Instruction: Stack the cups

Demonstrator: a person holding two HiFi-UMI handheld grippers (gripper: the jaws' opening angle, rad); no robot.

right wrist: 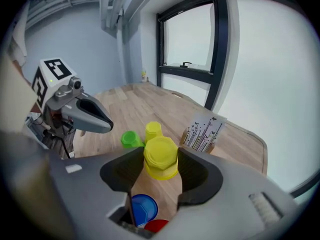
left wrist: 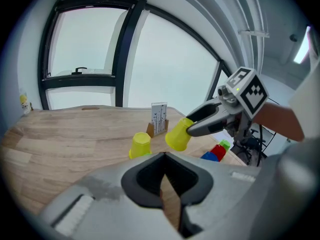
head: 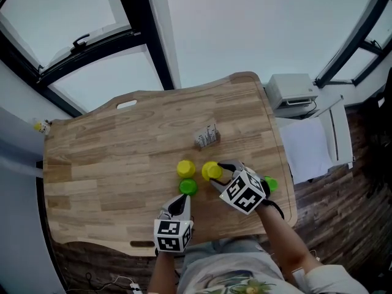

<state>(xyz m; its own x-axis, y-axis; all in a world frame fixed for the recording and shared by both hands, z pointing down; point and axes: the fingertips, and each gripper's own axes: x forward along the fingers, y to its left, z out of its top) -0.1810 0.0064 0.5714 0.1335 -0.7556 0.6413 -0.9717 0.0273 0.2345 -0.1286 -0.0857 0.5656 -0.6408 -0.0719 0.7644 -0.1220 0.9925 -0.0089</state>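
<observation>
My right gripper (head: 215, 175) is shut on an upside-down yellow cup (head: 211, 170), which hangs tilted a little above the wooden table (head: 110, 158). In the right gripper view the jaws press this yellow cup (right wrist: 161, 156) from both sides. A second yellow cup (head: 186, 168) stands upside down just to its left, with a green cup (head: 188, 186) in front of it. My left gripper (head: 182, 204) rests shut and empty near the table's front edge, right behind the green cup. The left gripper view shows the held cup (left wrist: 177, 134) and the standing yellow one (left wrist: 140, 145).
A small card holder (head: 207, 136) stands behind the cups. Another green cup (head: 270, 183) sits by the table's right edge; a blue cup (right wrist: 143, 206) and a red cup (right wrist: 157, 225) lie under my right gripper. A white box (head: 293, 92) stands beyond the table's right corner.
</observation>
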